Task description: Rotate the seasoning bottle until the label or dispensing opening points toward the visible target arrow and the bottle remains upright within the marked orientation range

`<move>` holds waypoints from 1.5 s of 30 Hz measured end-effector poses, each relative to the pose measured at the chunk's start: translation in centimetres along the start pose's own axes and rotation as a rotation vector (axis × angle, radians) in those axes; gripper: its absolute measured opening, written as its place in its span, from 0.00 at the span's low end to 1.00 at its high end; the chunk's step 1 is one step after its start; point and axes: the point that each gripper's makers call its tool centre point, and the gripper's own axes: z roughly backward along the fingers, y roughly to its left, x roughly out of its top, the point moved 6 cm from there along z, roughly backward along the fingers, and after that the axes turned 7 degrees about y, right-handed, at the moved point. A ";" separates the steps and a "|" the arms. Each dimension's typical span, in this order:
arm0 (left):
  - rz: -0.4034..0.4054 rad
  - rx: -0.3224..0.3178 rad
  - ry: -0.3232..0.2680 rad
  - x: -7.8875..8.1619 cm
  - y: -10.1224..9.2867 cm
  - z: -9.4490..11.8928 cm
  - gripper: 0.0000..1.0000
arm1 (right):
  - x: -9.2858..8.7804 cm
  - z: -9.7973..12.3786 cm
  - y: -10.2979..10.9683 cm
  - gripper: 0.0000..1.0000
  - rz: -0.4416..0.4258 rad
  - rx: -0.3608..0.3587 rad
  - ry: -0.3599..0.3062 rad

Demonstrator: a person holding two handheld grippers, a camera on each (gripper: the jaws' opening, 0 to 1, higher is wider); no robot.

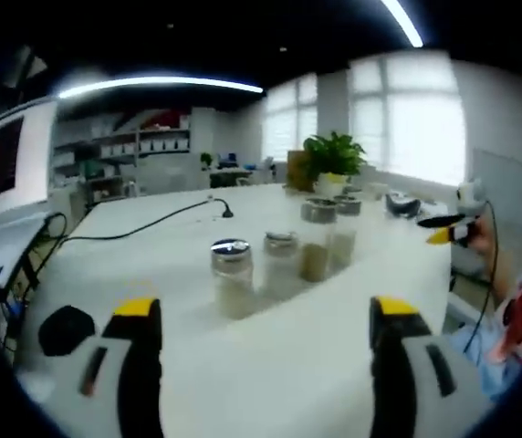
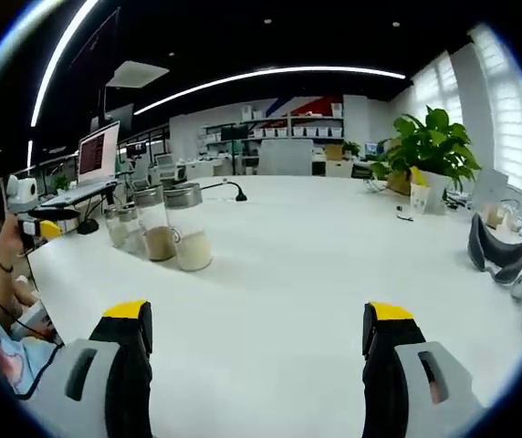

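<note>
Several glass seasoning bottles with metal lids stand upright in a row on the white table (image 1: 151,265). In the left gripper view the nearest bottle (image 1: 232,276) holds pale powder, and a second one (image 1: 281,261) and a brown-filled one (image 1: 318,239) follow behind it. My left gripper (image 1: 266,315) is open, a short way in front of the nearest bottle. In the right gripper view the row sits at the left, led by a pale-filled bottle (image 2: 191,239) beside a brown-filled one (image 2: 154,224). My right gripper (image 2: 259,315) is open over bare table, well right of the bottles.
A potted plant (image 2: 430,146) and a dark headset-like object (image 2: 494,251) sit at the right of the table. A black cable with a small microphone (image 2: 234,190) runs across the far side. A laptop (image 2: 97,151) stands at the left. The person's sleeve (image 1: 521,315) is at the table edge.
</note>
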 end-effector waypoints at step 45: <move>0.012 0.365 -0.246 4.2 -0.3 12.7 0.98 | 4.5 12.5 -2.4 0.99 -0.011 -0.237 -0.319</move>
